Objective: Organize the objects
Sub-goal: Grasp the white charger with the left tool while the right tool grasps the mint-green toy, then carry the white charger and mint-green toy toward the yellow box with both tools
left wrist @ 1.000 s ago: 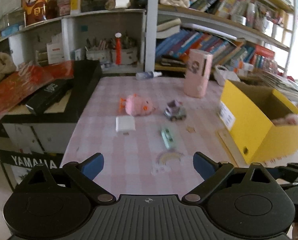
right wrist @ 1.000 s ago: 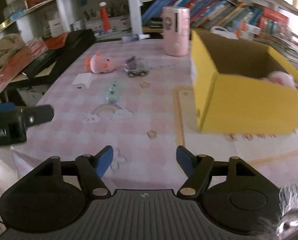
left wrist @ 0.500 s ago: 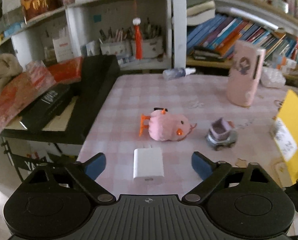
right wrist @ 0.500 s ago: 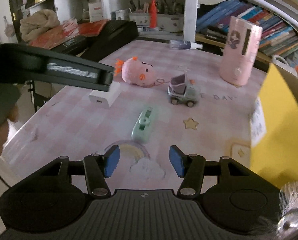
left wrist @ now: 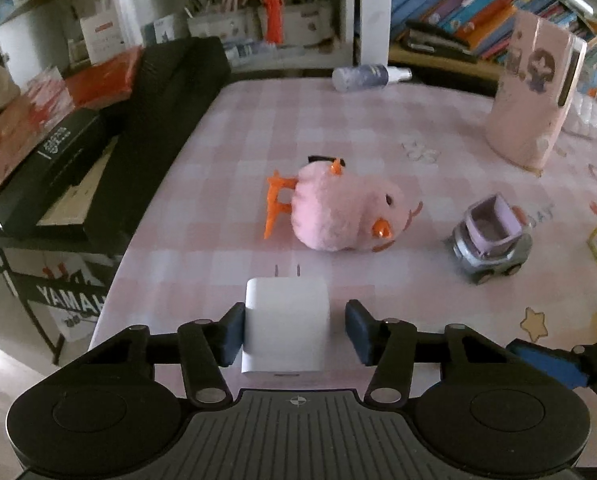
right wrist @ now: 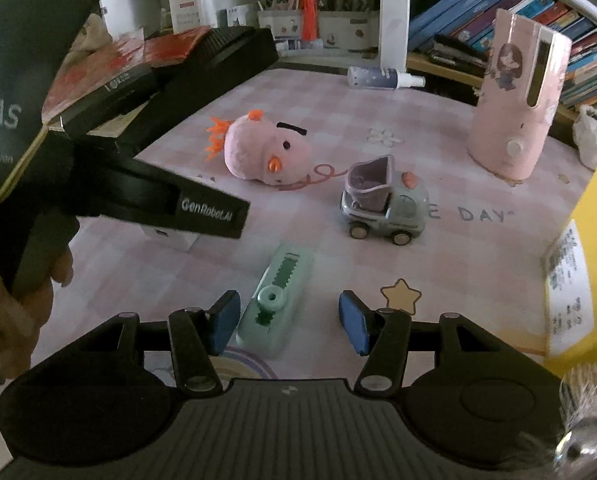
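Note:
A white plug charger (left wrist: 286,332) lies on the pink checked table (left wrist: 298,120), prongs pointing away. My left gripper (left wrist: 296,330) straddles it with jaws closing; the left pad is at its side and a gap shows at the right pad. In the right wrist view, a mint-green flat gadget (right wrist: 276,300) lies between the fingers of my right gripper (right wrist: 289,322), which stands open around it. A pink chick plush (left wrist: 338,216) and a small grey toy car (left wrist: 492,240) lie further back. A yellow box (right wrist: 594,240) stands at the right.
A tall pink device (left wrist: 534,96) stands at the back right and a spray bottle (left wrist: 362,76) lies at the table's far edge. Black boxes (left wrist: 58,152) sit left of the table. Bookshelves fill the back. A person's hand (right wrist: 18,312) holds the left gripper.
Both grippers moved forward and down toward the table. The left one came over the white charger and narrowed its jaws around it. The right one reached the green gadget.

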A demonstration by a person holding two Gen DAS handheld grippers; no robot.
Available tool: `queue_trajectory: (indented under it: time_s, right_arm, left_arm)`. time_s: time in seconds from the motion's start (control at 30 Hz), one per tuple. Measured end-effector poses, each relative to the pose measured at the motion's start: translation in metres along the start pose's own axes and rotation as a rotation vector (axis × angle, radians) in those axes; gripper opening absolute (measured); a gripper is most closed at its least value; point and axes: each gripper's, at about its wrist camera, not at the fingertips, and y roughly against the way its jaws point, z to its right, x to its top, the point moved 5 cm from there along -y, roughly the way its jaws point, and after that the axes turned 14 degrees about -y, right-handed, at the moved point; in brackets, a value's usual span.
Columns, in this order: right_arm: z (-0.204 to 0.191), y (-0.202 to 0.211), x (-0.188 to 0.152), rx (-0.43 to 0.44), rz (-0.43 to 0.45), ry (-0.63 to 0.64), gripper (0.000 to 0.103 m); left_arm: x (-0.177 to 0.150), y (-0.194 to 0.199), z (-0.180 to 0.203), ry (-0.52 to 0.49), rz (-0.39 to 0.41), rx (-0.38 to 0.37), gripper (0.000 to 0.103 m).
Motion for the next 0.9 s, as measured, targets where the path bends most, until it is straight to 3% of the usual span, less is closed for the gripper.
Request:
queue_trajectory:
  time_s: [0.1, 0.17, 0.37, 0.67, 0.9]
  right_arm:
    - [-0.001, -0.002, 0.0, -0.007, 0.01, 0.036, 0.045]
    - [-0.003, -0.003, 0.001, -0.005, 0.021, 0.067, 0.023]
    - [-0.001, -0.002, 0.005, 0.005, -0.002, 0.041, 0.023]
    - [0.007, 0.047, 0.01, 0.033, 0.067, 0.009, 0.023]
    - [0.009, 0.086, -0.003, 0.02, 0.085, -0.047, 0.023]
  left_arm:
    - [-0.001, 0.001, -0.002, 0.021, 0.008, -0.009, 0.041]
    - [-0.001, 0.001, -0.003, 0.024, 0.01, -0.012, 0.041]
    - [-0.006, 0.012, -0.011, 0.1, 0.009, -0.042, 0.041]
    - [-0.016, 0.078, -0.026, 0.221, 0.113, -0.082, 0.041]
    - [-0.044, 0.13, -0.03, 0.256, 0.183, -0.104, 0.041]
